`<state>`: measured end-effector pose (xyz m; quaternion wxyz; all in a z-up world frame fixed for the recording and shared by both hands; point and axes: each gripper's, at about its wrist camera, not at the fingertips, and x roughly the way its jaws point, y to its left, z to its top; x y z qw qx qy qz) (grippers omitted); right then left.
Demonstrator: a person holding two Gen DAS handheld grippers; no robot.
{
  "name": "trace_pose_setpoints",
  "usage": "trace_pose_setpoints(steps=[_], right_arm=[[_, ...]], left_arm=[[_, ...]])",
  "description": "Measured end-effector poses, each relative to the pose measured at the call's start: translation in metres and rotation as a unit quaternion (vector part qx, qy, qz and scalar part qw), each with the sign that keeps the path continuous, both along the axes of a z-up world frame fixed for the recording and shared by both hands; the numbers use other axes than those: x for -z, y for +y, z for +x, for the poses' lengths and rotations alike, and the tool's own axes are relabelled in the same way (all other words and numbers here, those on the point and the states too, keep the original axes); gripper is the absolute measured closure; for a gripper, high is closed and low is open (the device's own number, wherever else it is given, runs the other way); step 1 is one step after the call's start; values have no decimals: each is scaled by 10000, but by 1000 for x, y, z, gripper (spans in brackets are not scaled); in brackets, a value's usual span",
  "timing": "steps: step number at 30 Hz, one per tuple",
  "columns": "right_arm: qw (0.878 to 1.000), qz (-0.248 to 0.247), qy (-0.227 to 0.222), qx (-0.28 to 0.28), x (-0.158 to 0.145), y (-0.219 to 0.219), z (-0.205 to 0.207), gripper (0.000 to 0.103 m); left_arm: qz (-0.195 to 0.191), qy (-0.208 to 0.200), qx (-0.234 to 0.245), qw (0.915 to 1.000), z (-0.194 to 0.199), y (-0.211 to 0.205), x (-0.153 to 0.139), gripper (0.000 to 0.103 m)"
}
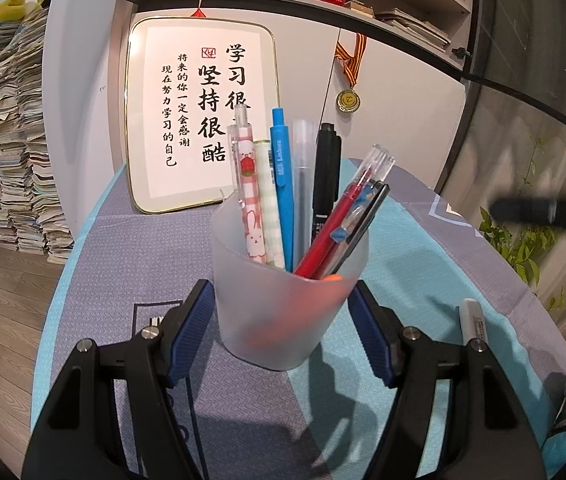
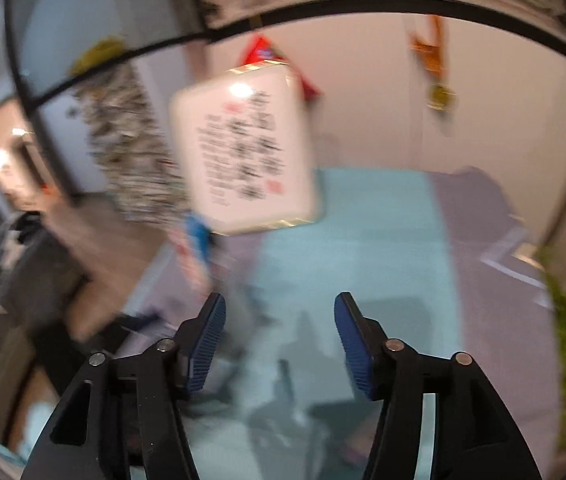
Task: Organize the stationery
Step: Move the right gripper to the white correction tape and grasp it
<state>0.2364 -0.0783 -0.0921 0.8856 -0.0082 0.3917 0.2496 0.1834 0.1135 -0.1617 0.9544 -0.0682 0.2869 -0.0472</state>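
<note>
A frosted plastic pen cup (image 1: 287, 304) stands on the blue-grey cloth (image 1: 131, 264). It holds several pens: a pink bunny pen (image 1: 248, 192), a blue pen (image 1: 283, 184), a black marker (image 1: 325, 176) and a red pen (image 1: 333, 220). My left gripper (image 1: 281, 328) has its blue pads on both sides of the cup, shut on it. A silver-grey marker (image 1: 473, 320) lies on the cloth to the right of the cup. My right gripper (image 2: 279, 340) is open and empty above the cloth; its view is blurred.
A framed calligraphy sign (image 1: 199, 120) leans on the wall behind the cup, also blurred in the right wrist view (image 2: 243, 156). Paper stacks (image 1: 7, 152) stand left, on the floor. A green plant (image 1: 523, 240) stands right. A dark blurred object (image 1: 543, 212) juts in at the right.
</note>
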Motion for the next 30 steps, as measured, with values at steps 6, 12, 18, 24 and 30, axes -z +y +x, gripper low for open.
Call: trace_pose_setpoints(steps=[6, 12, 18, 24, 30], right_arm=[[9885, -187, 1255, 819, 55, -52, 12, 45], [9737, 138, 1929, 1203, 78, -72, 22, 45], [9777, -69, 1821, 1044, 79, -55, 27, 45], [9788, -160, 1804, 956, 84, -49, 28, 45], [9754, -312, 1903, 1069, 90, -44, 31, 45]], left_arm=[[7, -3, 2, 10000, 0, 0, 0, 35], [-8, -18, 2, 10000, 0, 0, 0, 35], [-10, -32, 9, 10000, 0, 0, -1, 36], [3, -59, 39, 10000, -1, -4, -2, 37], [22, -70, 67, 10000, -2, -4, -2, 37]])
